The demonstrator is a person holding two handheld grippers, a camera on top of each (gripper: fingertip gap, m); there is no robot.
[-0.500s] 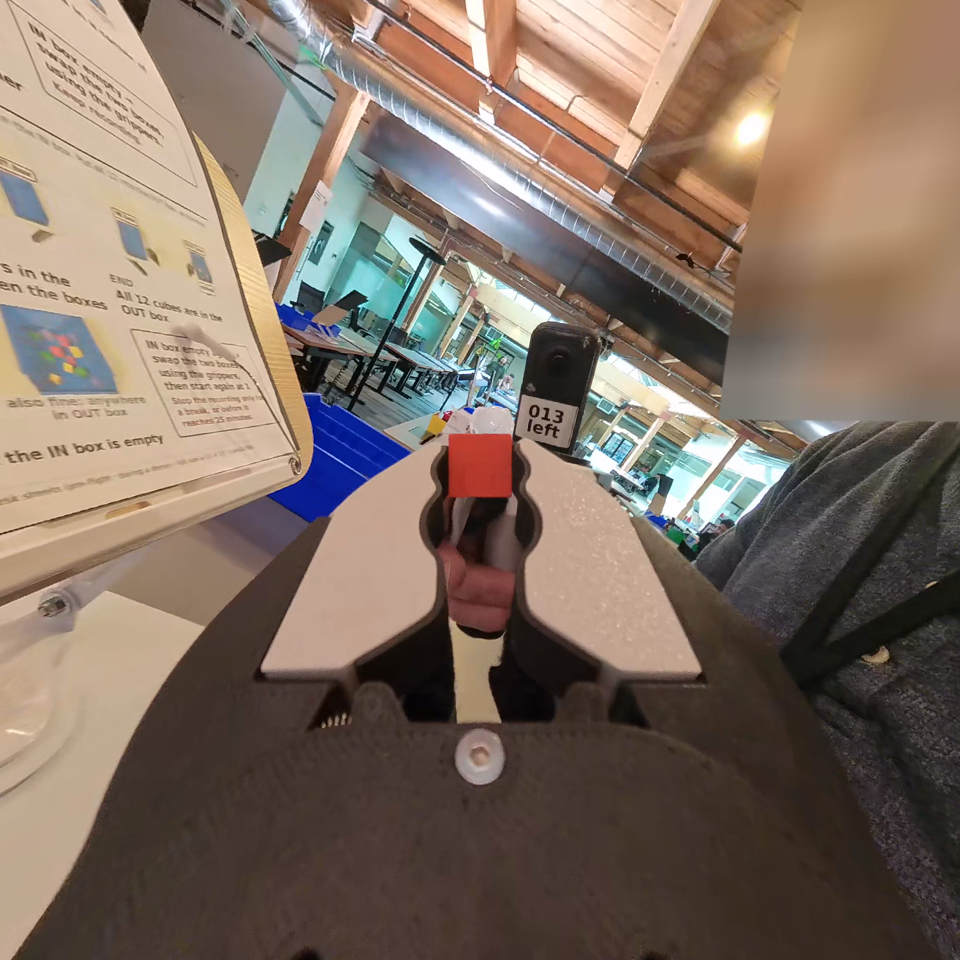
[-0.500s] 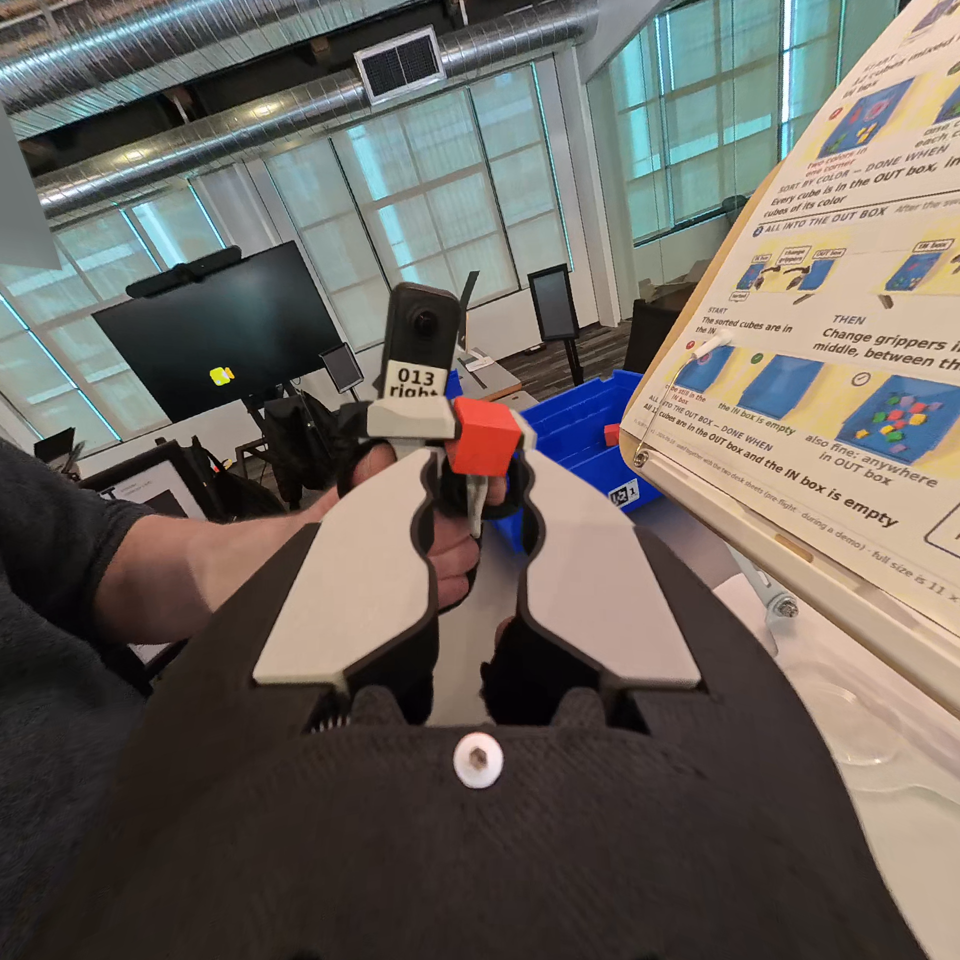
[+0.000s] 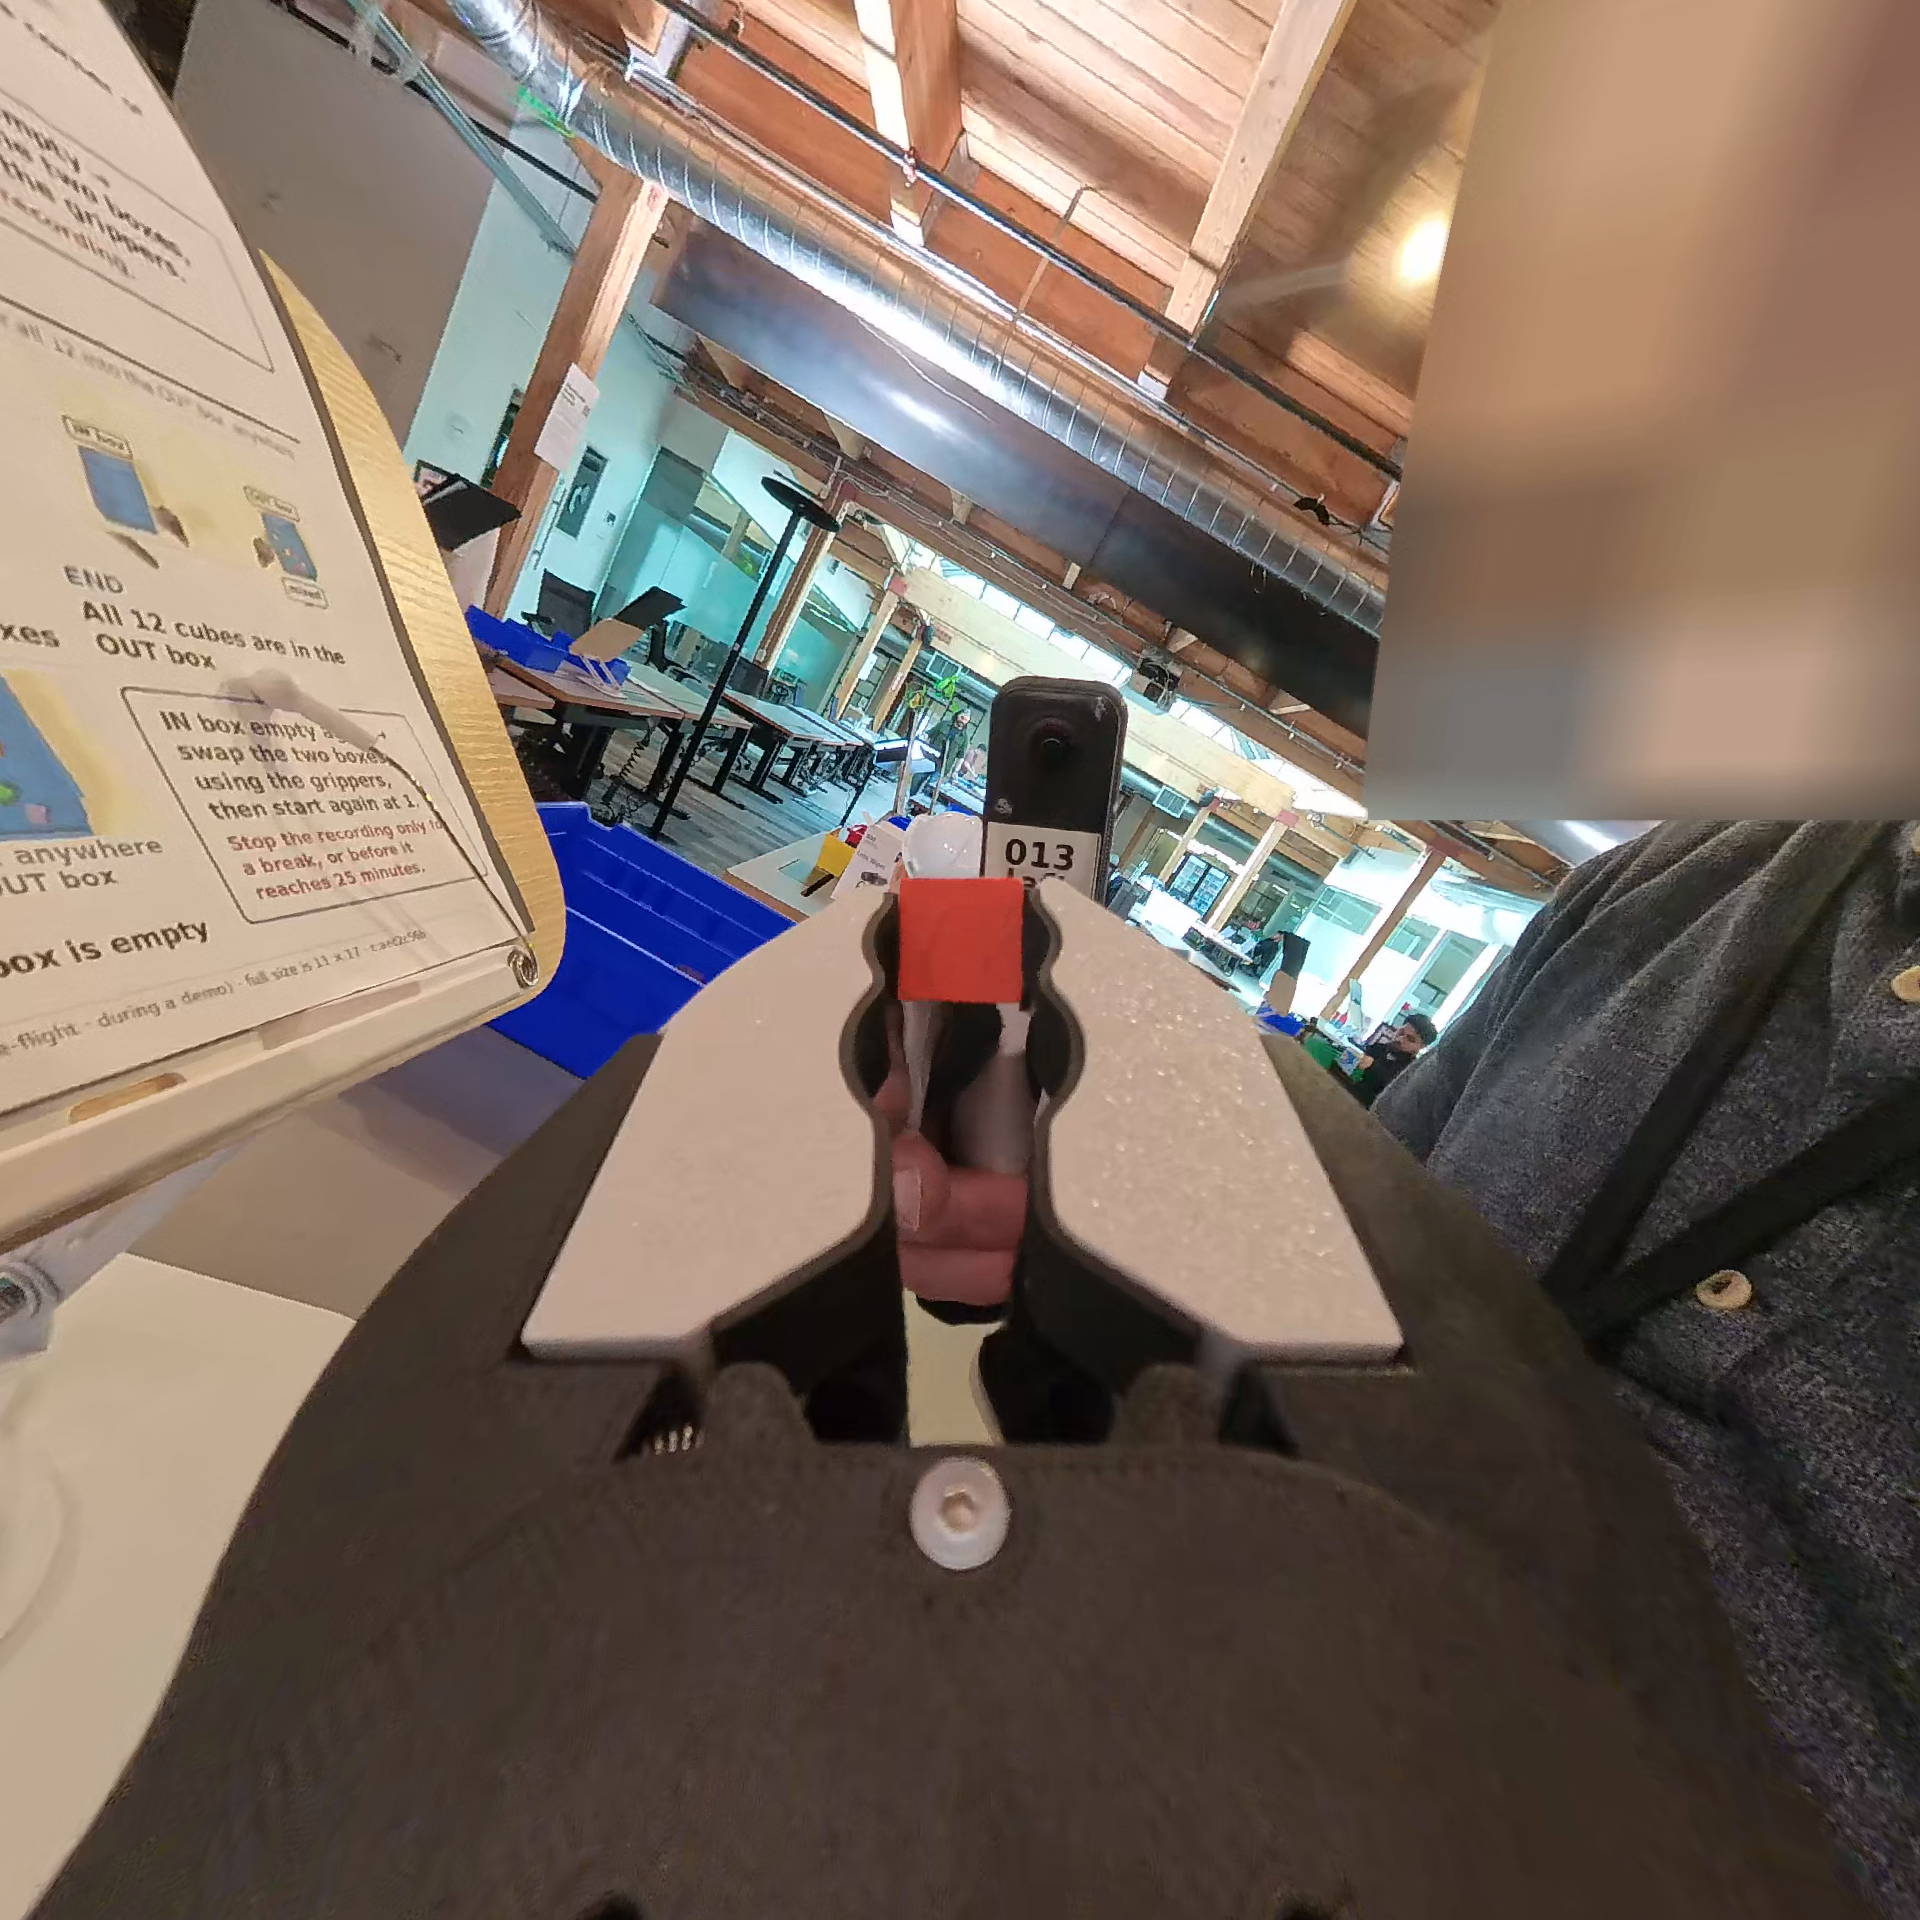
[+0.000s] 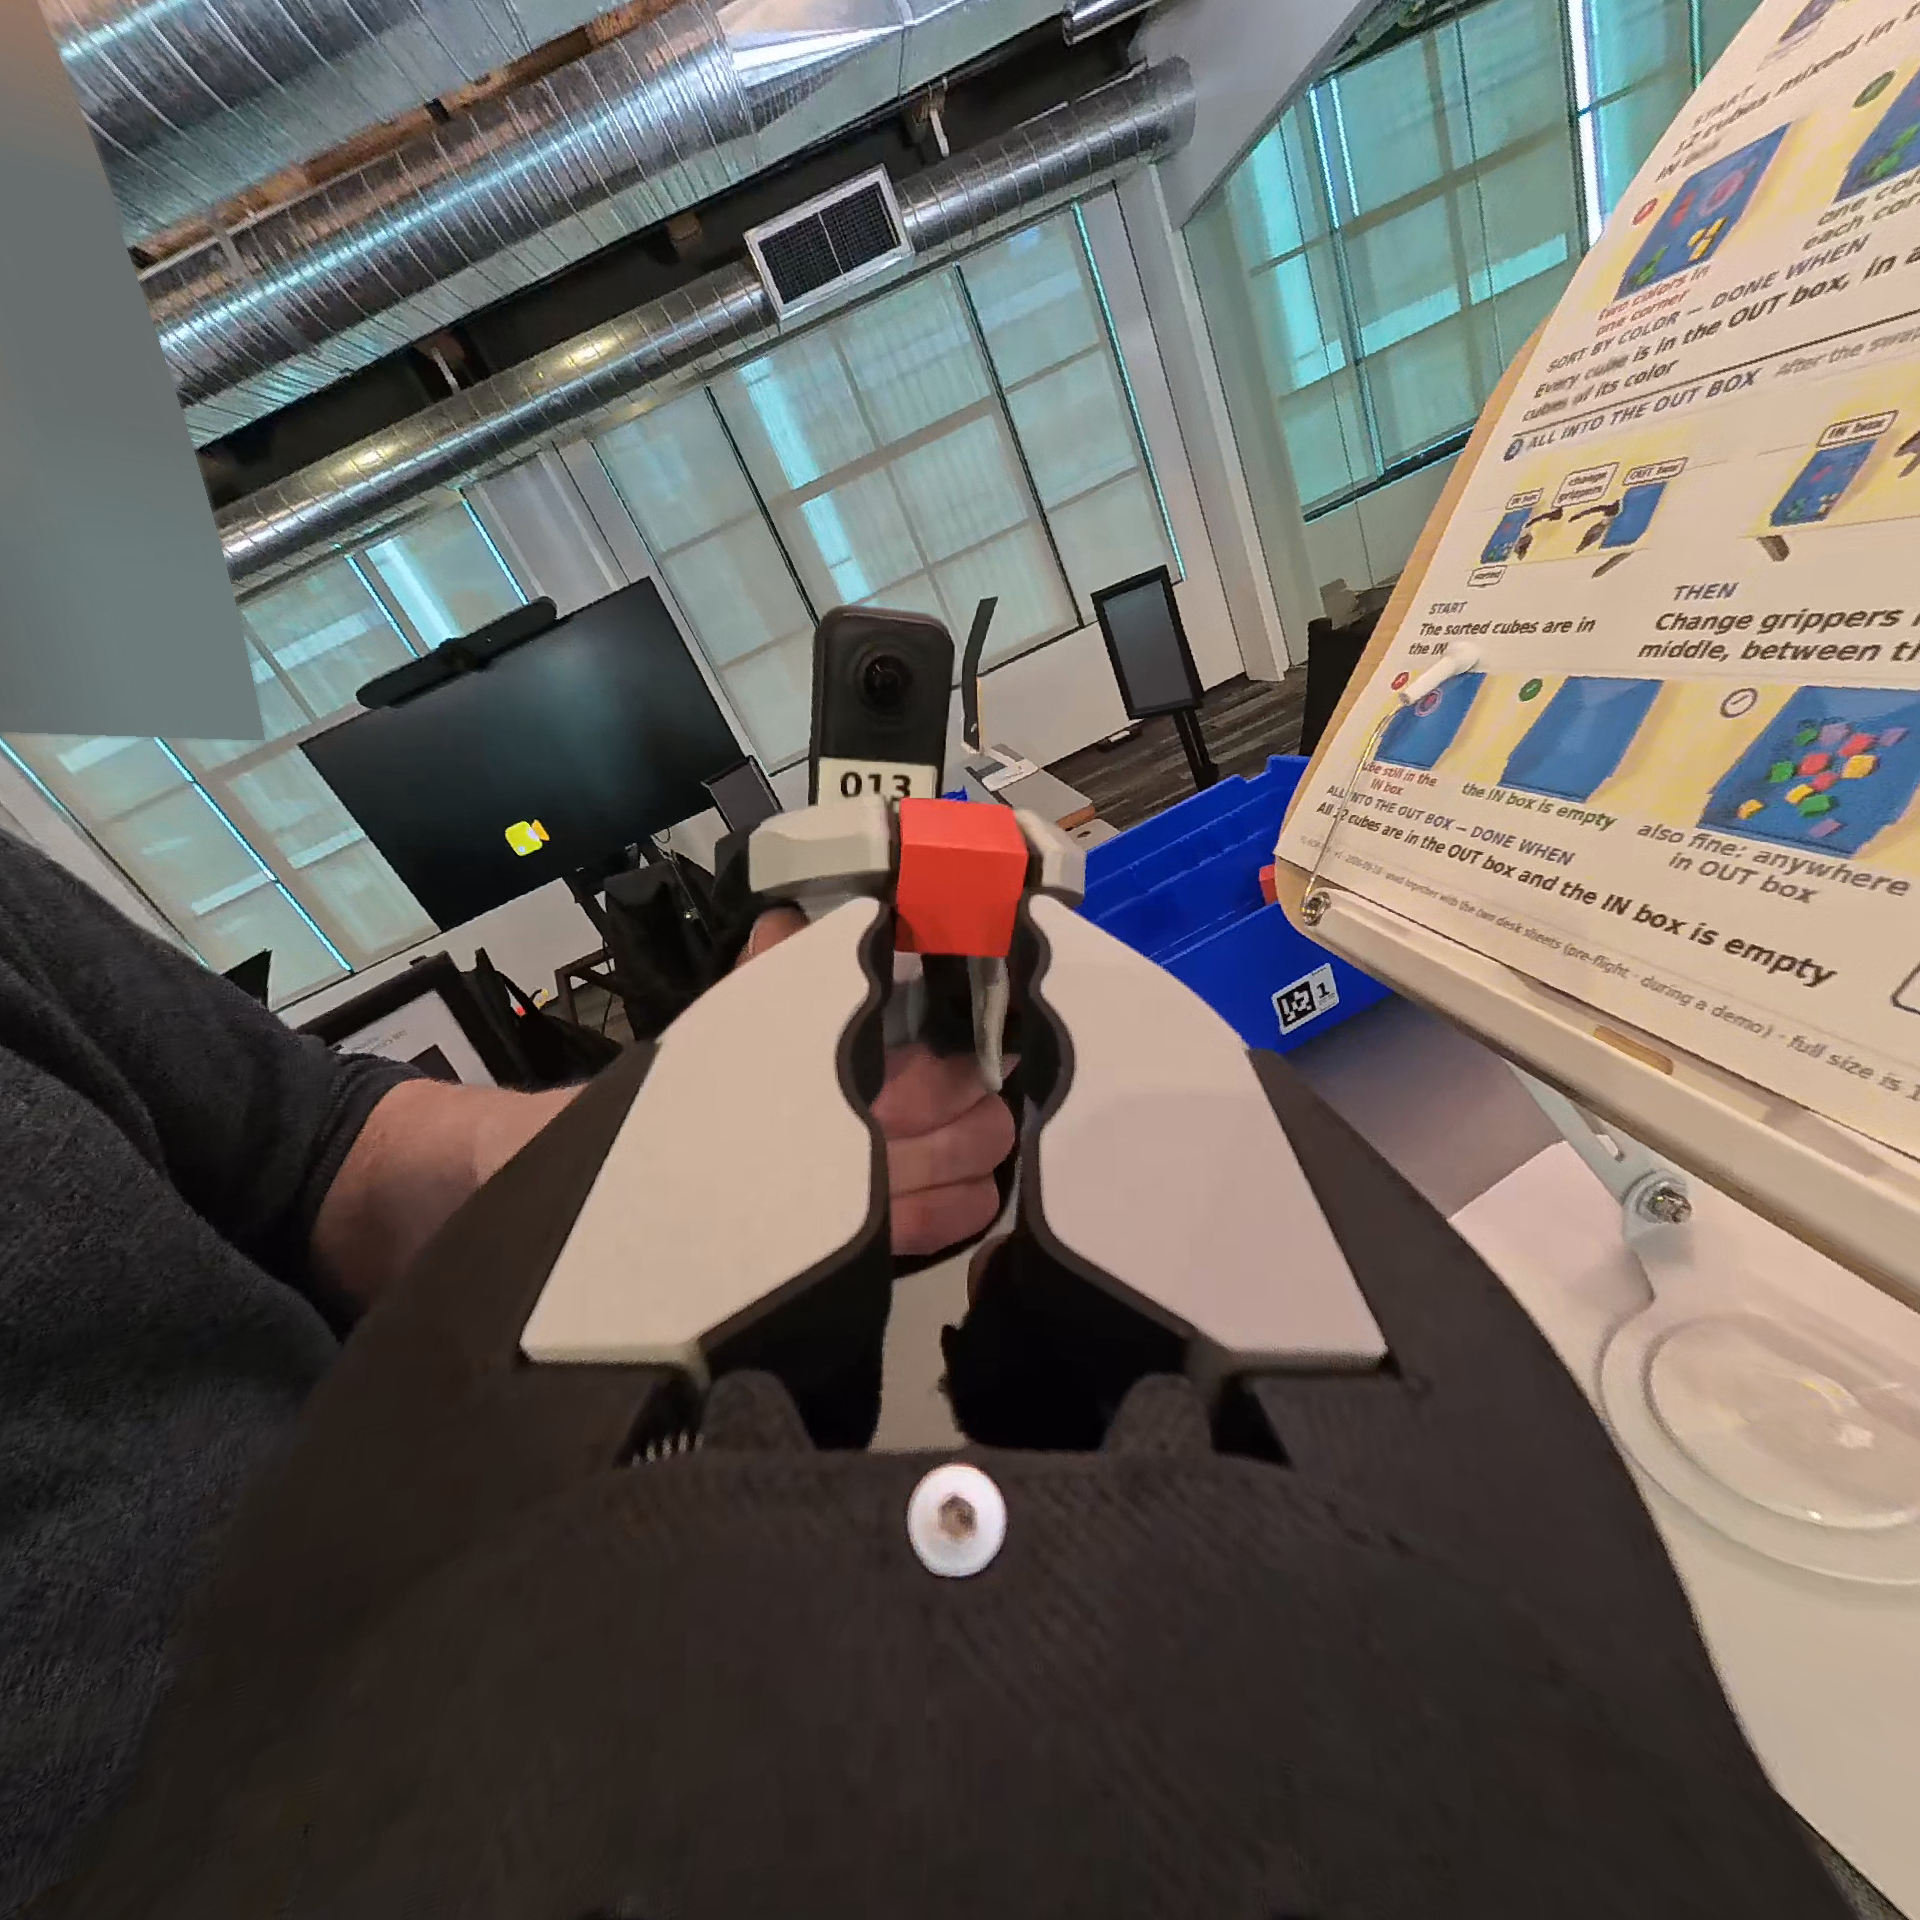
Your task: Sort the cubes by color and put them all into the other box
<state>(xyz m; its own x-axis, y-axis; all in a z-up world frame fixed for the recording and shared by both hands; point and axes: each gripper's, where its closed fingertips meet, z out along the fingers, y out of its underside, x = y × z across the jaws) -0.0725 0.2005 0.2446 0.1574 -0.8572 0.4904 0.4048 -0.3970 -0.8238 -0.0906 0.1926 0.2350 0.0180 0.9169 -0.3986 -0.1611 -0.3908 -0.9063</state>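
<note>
Red cube (image 4: 958,883) is off the table, in the air between two grippers that face each other tip to tip. It is not in either box. Left gripper (image 3: 961,920): in its own view the cube (image 3: 961,940) fills the space between the tips. From the right wrist view the same gripper (image 4: 940,857) shows its grey fingers (image 4: 816,862) clamped against two opposite sides of the cube, so it is gripping the cube. Right gripper (image 4: 956,925): jaws drawn in narrow, and the lower part of the cube sits between the tips with the dark inner edges right beside it. Whether those pads press on the cube, I cannot tell. A hand (image 4: 935,1153) wraps the handle of the left gripper behind the cube, and a black camera (image 4: 881,696) stands upright on that gripper. A blue bin (image 4: 1195,914) sits beyond and to the right, with a small red object (image 4: 1268,883) inside at its far right end. A tilted instruction board (image 4: 1662,727) overhangs the bin and the white table (image 4: 1766,1714). A large dark monitor (image 4: 520,769) stands against the windows at the back.
</note>
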